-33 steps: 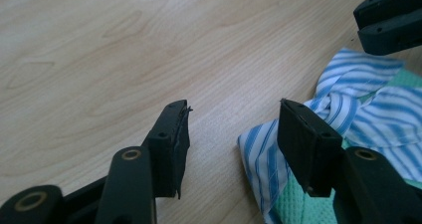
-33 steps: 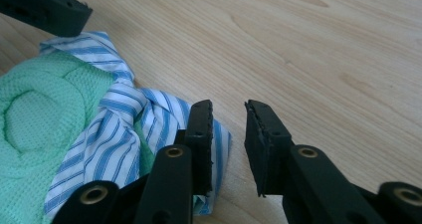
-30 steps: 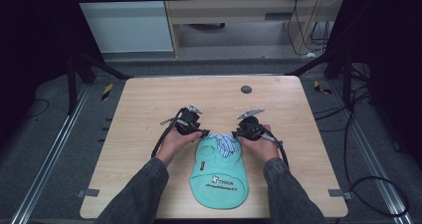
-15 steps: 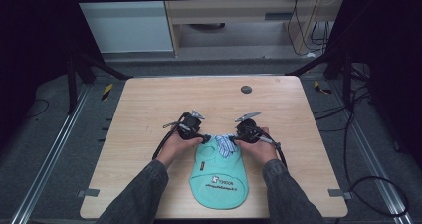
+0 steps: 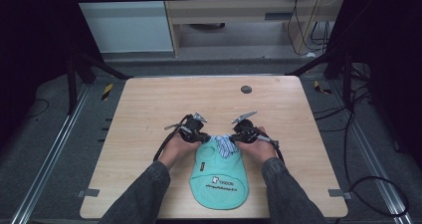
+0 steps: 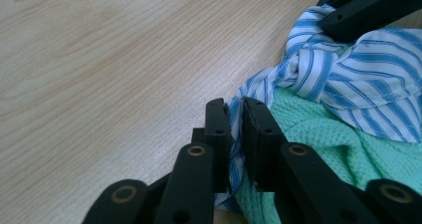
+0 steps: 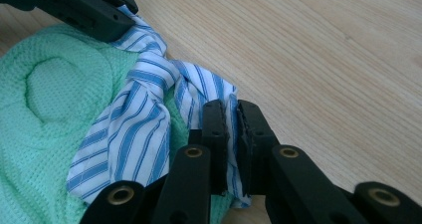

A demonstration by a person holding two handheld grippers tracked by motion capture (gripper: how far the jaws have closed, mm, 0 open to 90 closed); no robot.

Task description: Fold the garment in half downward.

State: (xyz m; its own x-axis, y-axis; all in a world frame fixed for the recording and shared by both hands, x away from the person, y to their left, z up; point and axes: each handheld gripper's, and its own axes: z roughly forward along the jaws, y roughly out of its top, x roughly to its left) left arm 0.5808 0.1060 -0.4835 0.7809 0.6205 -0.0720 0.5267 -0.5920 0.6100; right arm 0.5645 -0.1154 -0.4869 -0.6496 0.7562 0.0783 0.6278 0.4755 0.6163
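A mint-green knitted bib [image 5: 219, 179] with white print lies flat near the table's front edge. Its blue-and-white striped ties [image 5: 224, 145] meet in a knot at the top. My left gripper [image 5: 203, 138] is shut on the left striped tie end [image 6: 238, 154], low on the table. My right gripper [image 5: 236, 138] is shut on the right striped tie end [image 7: 231, 149]. The knot [image 7: 149, 77] sits between the two grippers, over the green cloth [image 6: 318, 149]. In each gripper view the other gripper's black jaw shows at the top, beside the striped cloth.
The light wooden table [image 5: 149, 109] stretches away behind the bib. A small dark round disc [image 5: 246, 89] lies near the far edge. Cables trail from both grippers over the table. Dark frame posts and floor rails surround the table.
Both hands and the bib have slid toward the front edge of the table. The grippers have come closer together at the bib's top, with the striped ties bunched between them.
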